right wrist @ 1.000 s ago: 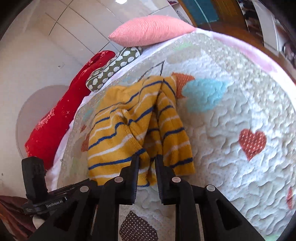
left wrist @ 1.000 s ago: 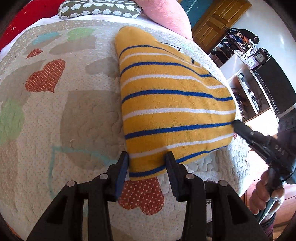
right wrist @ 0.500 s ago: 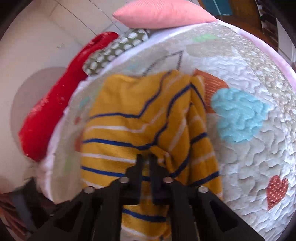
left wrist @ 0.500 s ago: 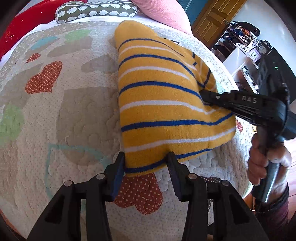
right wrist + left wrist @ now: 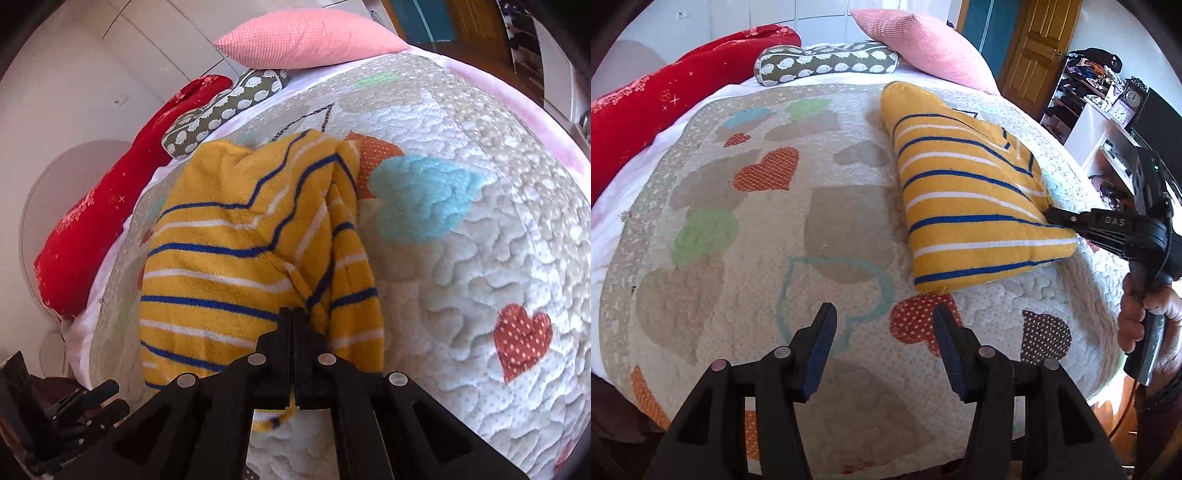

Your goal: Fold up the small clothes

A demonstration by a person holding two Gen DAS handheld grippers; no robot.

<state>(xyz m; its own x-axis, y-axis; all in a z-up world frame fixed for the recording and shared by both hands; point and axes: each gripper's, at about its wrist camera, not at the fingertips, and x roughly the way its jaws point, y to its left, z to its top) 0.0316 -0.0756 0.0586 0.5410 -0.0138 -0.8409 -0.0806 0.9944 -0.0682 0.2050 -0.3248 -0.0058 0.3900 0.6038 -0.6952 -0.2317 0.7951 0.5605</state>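
A yellow garment (image 5: 960, 206) with blue and white stripes lies folded on the heart-patterned quilt (image 5: 738, 258). My left gripper (image 5: 882, 314) hovers over the quilt just short of the garment's near hem; its jaws are opening and nothing is between them. My right gripper (image 5: 292, 314) is shut on a raised fold of the garment (image 5: 221, 273) near its sleeve side. In the left wrist view the right gripper (image 5: 1052, 216) reaches in from the right and meets the garment's right edge, with a hand (image 5: 1137, 321) on its handle.
A pink pillow (image 5: 923, 44), a patterned bolster (image 5: 827, 64) and a red blanket (image 5: 665, 96) lie along the head of the bed. A wooden door (image 5: 1030, 55) and white shelves (image 5: 1100, 122) stand beyond the right bed edge.
The left gripper has drawn back off the garment's hem and spread wider. The right gripper has moved in over the garment and closed on a fold.
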